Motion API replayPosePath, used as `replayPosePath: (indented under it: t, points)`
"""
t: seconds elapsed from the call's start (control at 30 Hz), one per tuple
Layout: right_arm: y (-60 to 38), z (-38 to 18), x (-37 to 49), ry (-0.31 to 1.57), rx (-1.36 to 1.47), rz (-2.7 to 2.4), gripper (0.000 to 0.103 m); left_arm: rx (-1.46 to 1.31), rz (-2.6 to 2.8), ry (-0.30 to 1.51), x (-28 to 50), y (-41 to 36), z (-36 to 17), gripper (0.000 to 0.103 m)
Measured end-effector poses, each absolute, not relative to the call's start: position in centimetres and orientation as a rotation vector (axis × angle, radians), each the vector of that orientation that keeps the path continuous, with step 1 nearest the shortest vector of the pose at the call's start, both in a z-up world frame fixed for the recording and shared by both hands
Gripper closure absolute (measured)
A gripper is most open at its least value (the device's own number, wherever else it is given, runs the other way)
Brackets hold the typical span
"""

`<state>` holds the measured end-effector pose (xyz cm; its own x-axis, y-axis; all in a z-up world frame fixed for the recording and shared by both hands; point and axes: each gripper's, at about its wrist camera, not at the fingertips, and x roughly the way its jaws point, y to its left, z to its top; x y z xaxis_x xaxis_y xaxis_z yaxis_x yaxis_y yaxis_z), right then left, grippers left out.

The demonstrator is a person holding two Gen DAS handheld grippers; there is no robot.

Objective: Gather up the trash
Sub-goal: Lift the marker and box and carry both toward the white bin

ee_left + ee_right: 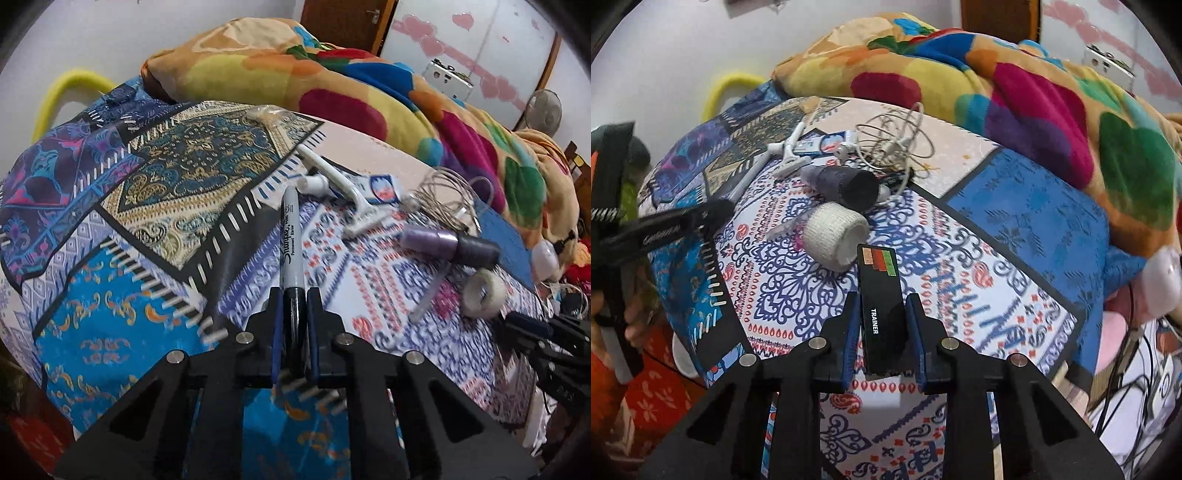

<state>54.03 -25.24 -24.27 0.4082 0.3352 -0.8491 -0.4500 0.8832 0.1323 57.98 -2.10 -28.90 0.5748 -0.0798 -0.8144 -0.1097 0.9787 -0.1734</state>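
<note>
- On the patterned bedspread (122, 310), left gripper (295, 295) clamps a marker (291, 236) near its base: light, stiff, smooth.
- Right gripper (884, 299) seemingly pinches a flat black box (882, 306) mid-length.

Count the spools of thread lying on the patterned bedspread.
2. The lilac spool and the dark spool lie end to end beside the tangled cable, just past the white tape roll. More could be hidden under the blanket.

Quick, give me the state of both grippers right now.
Left gripper: closed on a black Sharpie marker.
Right gripper: closed on a flat black card marked TRAINER.
</note>
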Motion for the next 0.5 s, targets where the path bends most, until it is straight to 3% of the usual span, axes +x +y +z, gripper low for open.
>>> replayPosePath:
  t: [0.5]
  points:
    - [-25.7, -18.4, 48.9, 0.926, -0.101, 0.429, 0.081, -0.172, -0.028, 0.858, 51.4, -3.3, -21.6, 0.092]
